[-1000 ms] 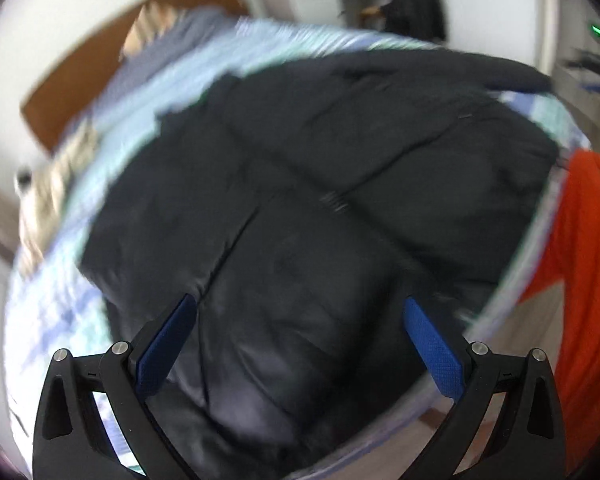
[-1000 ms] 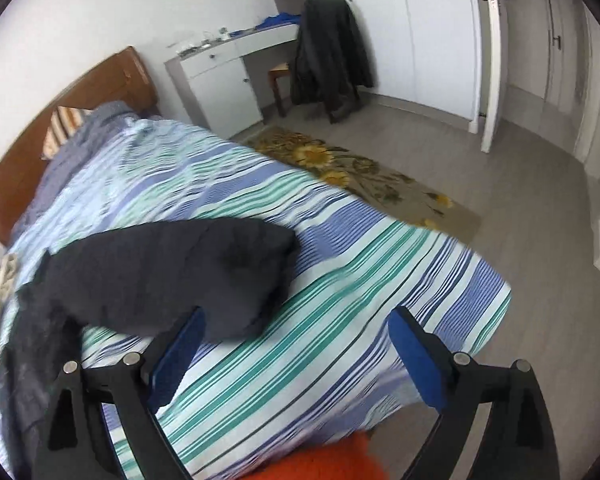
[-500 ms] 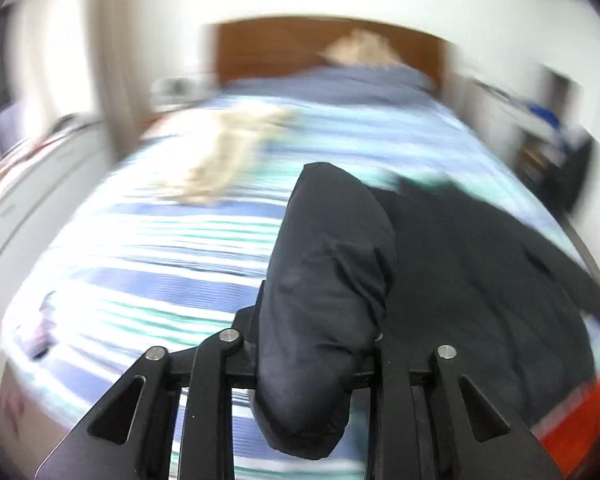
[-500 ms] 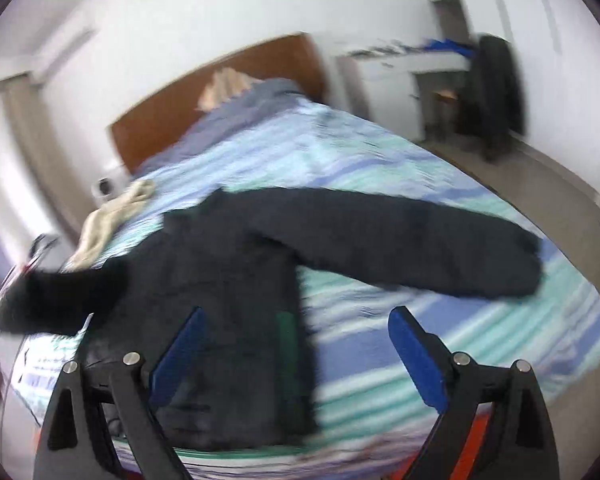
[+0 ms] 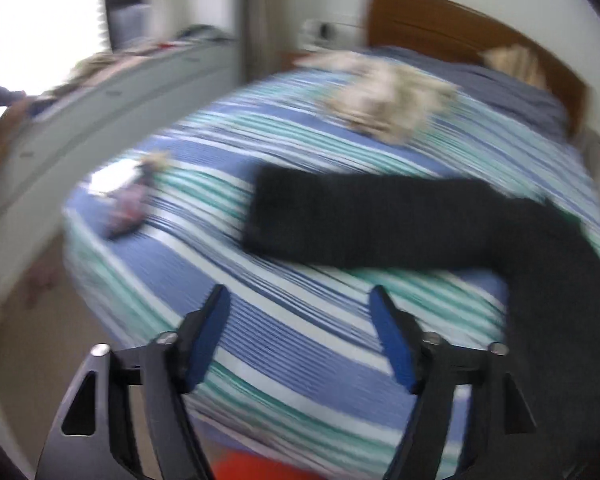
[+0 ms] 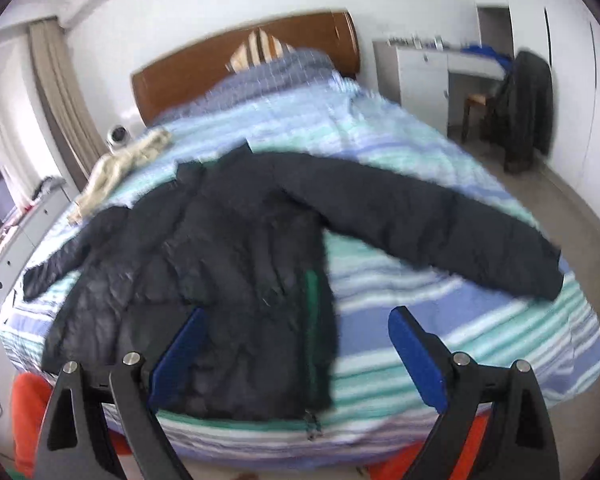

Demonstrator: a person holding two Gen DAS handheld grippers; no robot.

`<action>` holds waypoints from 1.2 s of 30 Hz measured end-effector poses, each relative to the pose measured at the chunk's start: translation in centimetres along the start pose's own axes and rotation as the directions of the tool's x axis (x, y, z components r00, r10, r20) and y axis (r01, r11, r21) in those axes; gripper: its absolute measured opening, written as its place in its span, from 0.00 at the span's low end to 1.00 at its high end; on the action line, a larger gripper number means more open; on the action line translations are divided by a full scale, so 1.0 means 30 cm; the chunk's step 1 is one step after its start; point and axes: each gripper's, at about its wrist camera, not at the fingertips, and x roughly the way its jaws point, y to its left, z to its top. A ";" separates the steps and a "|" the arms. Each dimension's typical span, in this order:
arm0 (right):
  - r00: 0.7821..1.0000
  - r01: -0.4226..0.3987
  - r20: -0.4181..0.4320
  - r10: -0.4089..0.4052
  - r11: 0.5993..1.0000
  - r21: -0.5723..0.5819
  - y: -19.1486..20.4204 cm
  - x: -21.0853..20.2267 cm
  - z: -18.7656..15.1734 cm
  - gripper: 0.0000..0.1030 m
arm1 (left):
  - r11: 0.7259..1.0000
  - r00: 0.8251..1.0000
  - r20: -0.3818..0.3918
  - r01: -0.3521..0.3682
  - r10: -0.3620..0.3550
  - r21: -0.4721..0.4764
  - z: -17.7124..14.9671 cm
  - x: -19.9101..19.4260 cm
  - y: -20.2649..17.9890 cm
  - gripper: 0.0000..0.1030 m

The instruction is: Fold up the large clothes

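A black puffer jacket (image 6: 236, 264) lies spread flat on the striped bed (image 6: 480, 340), both sleeves stretched out sideways, the hem toward me. In the left wrist view its left sleeve (image 5: 364, 220) lies straight across the stripes, the cuff at the left end. My left gripper (image 5: 300, 336) is open and empty, hovering over the bed edge just short of that sleeve. My right gripper (image 6: 296, 344) is open and empty above the jacket's hem near the foot of the bed.
A beige garment (image 5: 384, 100) lies near the pillows and wooden headboard (image 6: 236, 64). Small items (image 5: 128, 196) sit at the bed's left corner. A white dresser (image 5: 100, 92) runs along the left side. A desk and a chair with a dark coat (image 6: 524, 108) stand at the right.
My left gripper held the sleeve half a second ago; it has let go, opened and drawn back, and the sleeve lies flat. The right gripper's view swung onto the whole jacket.
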 end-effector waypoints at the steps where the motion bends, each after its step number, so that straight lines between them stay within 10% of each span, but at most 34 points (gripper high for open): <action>1: 0.999 0.001 -0.045 0.000 1.000 0.016 -0.019 0.031 -0.009 0.92 | 0.997 0.997 -0.029 0.075 -0.073 0.036 -0.022 -0.001 -0.075 0.80; 8: 0.980 -0.127 -0.143 0.139 0.988 0.087 -0.056 0.158 -0.065 0.92 | 0.881 0.897 -0.274 0.413 -0.348 0.231 -0.265 -0.003 -0.514 0.88; 13: 0.963 -0.162 -0.200 0.183 0.980 0.118 -0.064 0.274 -0.088 0.91 | 0.874 0.882 -0.351 0.413 -0.313 0.257 -0.379 0.059 -0.630 0.88; 15: 0.964 -0.178 -0.180 0.194 0.979 0.102 -0.057 0.271 -0.088 0.84 | 0.871 0.872 -0.369 0.426 -0.323 0.245 -0.403 0.068 -0.650 0.73; 18: 0.954 -0.226 -0.179 0.241 0.969 0.096 -0.047 0.265 -0.078 0.31 | 0.876 0.889 -0.353 0.396 -0.291 0.277 -0.411 0.071 -0.674 0.41; 23: 0.963 -0.198 -0.180 0.201 0.980 0.034 -0.001 0.215 -0.091 0.20 | 0.857 0.888 -0.351 0.410 -0.297 0.311 -0.399 0.029 -0.659 0.23; 31: 0.975 -0.128 -0.181 0.125 0.992 -0.007 0.042 0.201 -0.115 0.29 | 0.865 0.902 -0.335 0.382 -0.272 0.325 -0.403 0.038 -0.665 0.31; 36: 0.985 -0.109 -0.138 0.104 0.994 -0.027 0.025 0.134 -0.094 0.65 | 0.880 0.944 -0.191 0.321 -0.269 0.350 -0.357 -0.099 -0.648 0.83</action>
